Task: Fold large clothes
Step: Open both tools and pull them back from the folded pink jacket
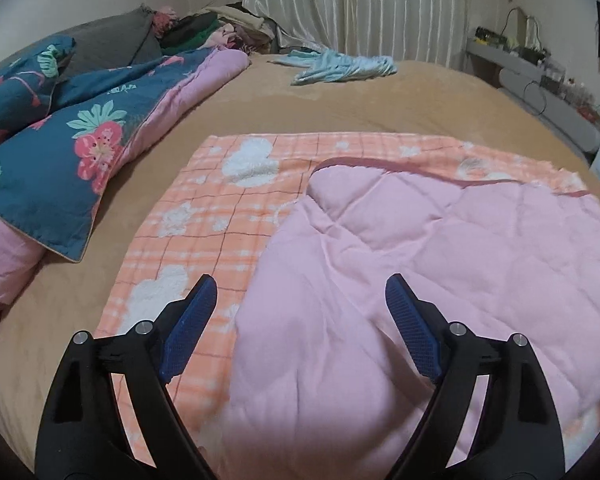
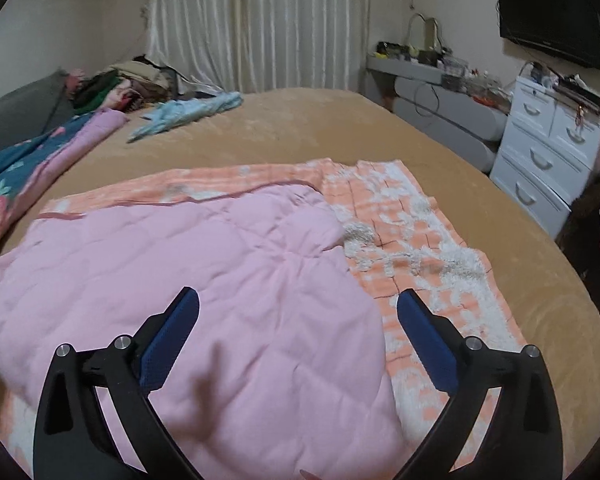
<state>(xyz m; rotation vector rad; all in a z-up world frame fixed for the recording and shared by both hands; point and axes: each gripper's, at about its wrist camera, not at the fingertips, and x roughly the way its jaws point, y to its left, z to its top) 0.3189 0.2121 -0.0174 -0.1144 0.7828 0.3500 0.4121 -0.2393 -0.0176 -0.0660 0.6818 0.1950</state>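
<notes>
Blanket (image 1: 228, 216), orange plaid with white fluffy patches on one face and pink quilting on the other, lay spread on the tan bed (image 1: 340, 108). Its pink side (image 1: 420, 280) was folded over the plaid, covering the near middle and leaving plaid strips bare at the left, far and right edges. At the far left of the bed a blue floral duvet (image 1: 60, 148) with a pink lining was bunched up, well apart from the blanket, with a heap of clothes (image 1: 228, 28) behind it near the curtain (image 1: 360, 8). A light blue garment (image 1: 340, 66) lay crumpled toward the bed's far end. The left gripper (image 1: 300, 320) hovered above the fold's left edge, jaws spread wide with nothing between the pads. The right gripper (image 2: 298, 328) hung over the pink layer's right edge, jaws likewise wide apart and empty. Beyond the bed's right side stood a white dresser (image 2: 540, 148), with a television (image 2: 552, 24) on the wall above.
</notes>
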